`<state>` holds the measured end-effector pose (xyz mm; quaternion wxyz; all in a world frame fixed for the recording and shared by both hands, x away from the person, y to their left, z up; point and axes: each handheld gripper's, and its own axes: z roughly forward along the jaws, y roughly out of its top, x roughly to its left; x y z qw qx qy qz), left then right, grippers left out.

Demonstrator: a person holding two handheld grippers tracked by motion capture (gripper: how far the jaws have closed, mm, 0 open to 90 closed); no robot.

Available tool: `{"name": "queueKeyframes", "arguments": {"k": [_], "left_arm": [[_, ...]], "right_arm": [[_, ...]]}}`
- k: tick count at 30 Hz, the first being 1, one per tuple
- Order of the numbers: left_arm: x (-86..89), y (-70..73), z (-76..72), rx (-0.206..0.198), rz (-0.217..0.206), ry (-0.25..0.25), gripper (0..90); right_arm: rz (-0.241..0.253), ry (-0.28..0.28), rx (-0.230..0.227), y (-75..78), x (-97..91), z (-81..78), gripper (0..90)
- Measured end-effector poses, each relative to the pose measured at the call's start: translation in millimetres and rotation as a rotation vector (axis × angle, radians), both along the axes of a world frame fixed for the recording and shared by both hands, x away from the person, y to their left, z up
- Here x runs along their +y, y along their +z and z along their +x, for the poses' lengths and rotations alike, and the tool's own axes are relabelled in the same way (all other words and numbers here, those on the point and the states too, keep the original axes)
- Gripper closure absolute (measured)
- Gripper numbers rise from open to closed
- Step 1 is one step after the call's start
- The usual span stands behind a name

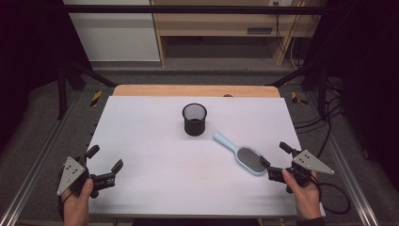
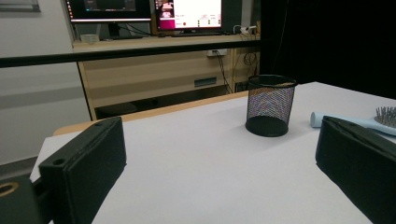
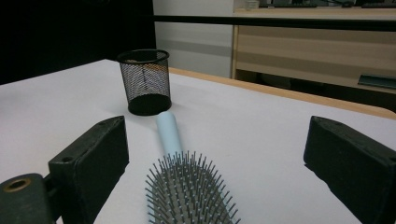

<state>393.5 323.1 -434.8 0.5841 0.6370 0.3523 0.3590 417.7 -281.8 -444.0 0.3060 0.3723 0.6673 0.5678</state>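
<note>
A black mesh cup (image 1: 194,119) stands upright near the middle of the white table (image 1: 155,155). A light blue hairbrush (image 1: 239,154) lies bristles up to its right, handle pointing at the cup. My right gripper (image 1: 274,156) sits at the table's right front, open, just behind the brush head. In the right gripper view the brush (image 3: 184,186) lies low between the wide jaws, untouched, with the cup (image 3: 144,81) beyond. My left gripper (image 1: 104,158) rests open at the left front edge. In the left gripper view the cup (image 2: 270,105) and the brush handle (image 2: 348,120) show ahead.
A wooden strip (image 1: 195,90) runs along the table's far edge. Black frame bars (image 1: 70,77) and metal rails flank the table. Wooden shelving (image 1: 221,28) stands behind. Cables (image 1: 329,108) trail on the floor at the right.
</note>
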Motion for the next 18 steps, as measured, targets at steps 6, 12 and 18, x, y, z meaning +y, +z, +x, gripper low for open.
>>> {"name": "queueKeyframes", "arguments": {"k": [6,12,18], "left_arm": [[-1.2,-0.2,0.1,0.001,0.006,-0.004,1.6],[-0.9,-0.4,0.3,0.001,0.005,-0.004,1.6],[-2.2,-0.5,0.4,0.003,0.01,-0.006,1.6]], "right_arm": [[0.002,0.001,0.008,-0.2,0.6,0.2,6.4],[0.007,-0.004,0.017,-0.5,0.4,0.9,5.9],[0.013,-0.006,0.019,-0.7,0.0,0.9,5.5]]}}
